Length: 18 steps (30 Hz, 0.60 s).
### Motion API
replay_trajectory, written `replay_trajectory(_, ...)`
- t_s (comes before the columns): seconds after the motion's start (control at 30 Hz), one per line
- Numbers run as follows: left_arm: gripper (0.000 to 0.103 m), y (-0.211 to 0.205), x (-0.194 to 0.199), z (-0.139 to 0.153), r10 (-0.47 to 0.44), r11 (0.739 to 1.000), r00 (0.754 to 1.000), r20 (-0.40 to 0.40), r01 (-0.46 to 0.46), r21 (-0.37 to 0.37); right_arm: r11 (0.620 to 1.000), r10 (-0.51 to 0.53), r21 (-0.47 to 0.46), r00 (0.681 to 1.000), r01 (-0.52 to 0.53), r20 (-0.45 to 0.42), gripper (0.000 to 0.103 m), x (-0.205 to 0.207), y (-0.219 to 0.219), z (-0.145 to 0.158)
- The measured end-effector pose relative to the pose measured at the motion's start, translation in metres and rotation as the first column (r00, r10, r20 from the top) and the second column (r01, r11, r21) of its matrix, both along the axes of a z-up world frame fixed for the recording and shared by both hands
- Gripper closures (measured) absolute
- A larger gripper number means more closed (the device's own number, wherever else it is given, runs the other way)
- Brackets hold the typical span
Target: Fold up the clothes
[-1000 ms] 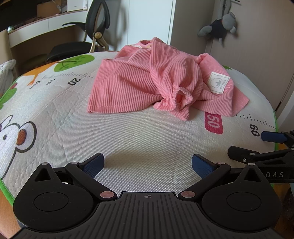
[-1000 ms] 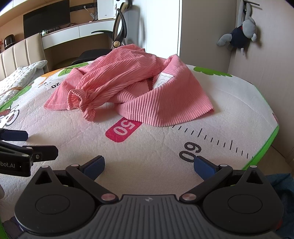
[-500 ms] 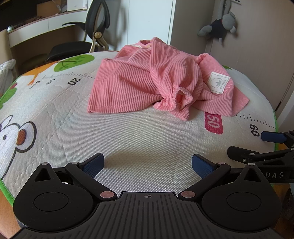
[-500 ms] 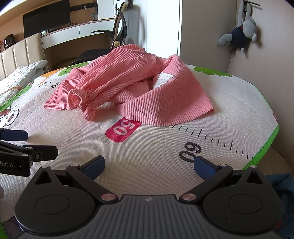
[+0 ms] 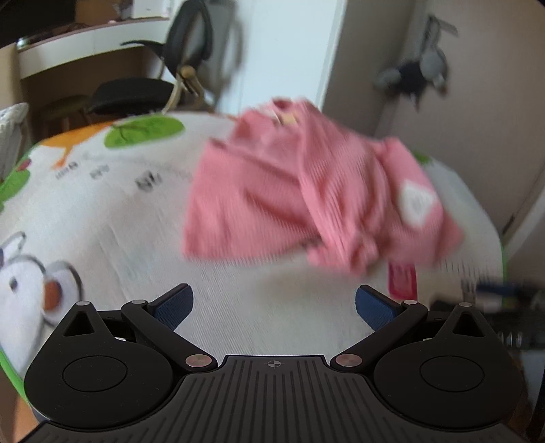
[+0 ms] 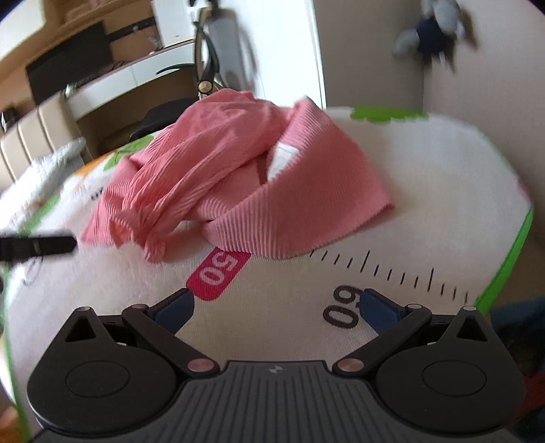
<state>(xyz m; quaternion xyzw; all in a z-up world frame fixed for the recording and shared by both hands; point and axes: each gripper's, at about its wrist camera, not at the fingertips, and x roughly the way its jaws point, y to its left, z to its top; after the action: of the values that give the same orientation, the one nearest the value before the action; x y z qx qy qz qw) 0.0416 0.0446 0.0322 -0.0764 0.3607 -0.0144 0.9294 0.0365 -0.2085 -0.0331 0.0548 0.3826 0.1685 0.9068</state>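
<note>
A big play mat (image 6: 425, 177) covers the surface. It is white with a green edge, cartoon pictures, and a ruler line with the numbers 50 and 60. It is hard to tell what is under the mat.

On the mat lies a pink ribbed piece of clothing (image 6: 238, 184). It is all bunched up in a heap, not folded. It sits on the far half of the mat, past the red "50" mark (image 6: 218, 274), and its near edge touches the top of that mark. A white patch (image 5: 417, 203) shows on its right side in the left wrist view. That view is blurry, so small things are hard to see there.

Behind the mat stands a black office chair (image 5: 150, 85) near a desk (image 6: 112, 85). A grey stuffed toy (image 6: 431, 29) hangs on the wall at the right. A white quilted pillow (image 6: 44, 170) lies at the left edge.

The left hand-held gripper (image 5: 274, 306) is low over the near part of the mat. Its two blue fingers (image 5: 172, 305) are spread wide, with nothing between them. It is well short of the pink clothing.

The right hand-held gripper (image 6: 277, 306) is also over the near part of the mat. It is wide open too, and empty. One blue fingertip is right next to the "50" mark, and the other is beside the "60" (image 6: 342, 308). The pink clothing is a little way ahead of it, not touching.
</note>
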Motion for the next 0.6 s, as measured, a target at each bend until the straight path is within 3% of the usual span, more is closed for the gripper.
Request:
replay_trajectory(0.13, 0.0, 0.01, 0.036, 0.021, 0.004, 1.0, 0.998, 0.056, -0.005, 0.022, 0.993, -0.045, 0.107, 0.999, 0.045, -0.002, 0.0, -0.001, -0.013, -0.002)
replay_trajectory(0.27, 0.0, 0.02, 0.088, 0.019, 0.008, 1.0, 0.999, 0.032, -0.008, 0.008, 0.966, -0.118, 0.226, 0.992, 0.123, -0.036, 0.0, 0.002, -0.026, -0.003)
replay_trajectory(0.4, 0.0, 0.024, 0.134, -0.003, -0.003, 0.999, 1.0, 0.008, 0.003, 0.04, 0.988, 0.031, 0.15, 0.998, -0.023, -0.047, 0.0, 0.018, -0.019, 0.007)
replay_trajectory(0.5, 0.0, 0.023, 0.151, -0.018, -0.035, 0.997, 0.999, -0.002, 0.035, 0.066, 0.991, 0.089, 0.09, 0.987, -0.102, 0.13, 0.0, 0.033, -0.018, 0.032)
replay_trajectory(0.6, 0.0, 0.022, 0.157, -0.027, -0.079, 0.996, 0.997, -0.009, 0.079, 0.051, 0.992, 0.122, 0.008, 0.948, -0.13, 0.296, 0.0, 0.067, -0.008, 0.053)
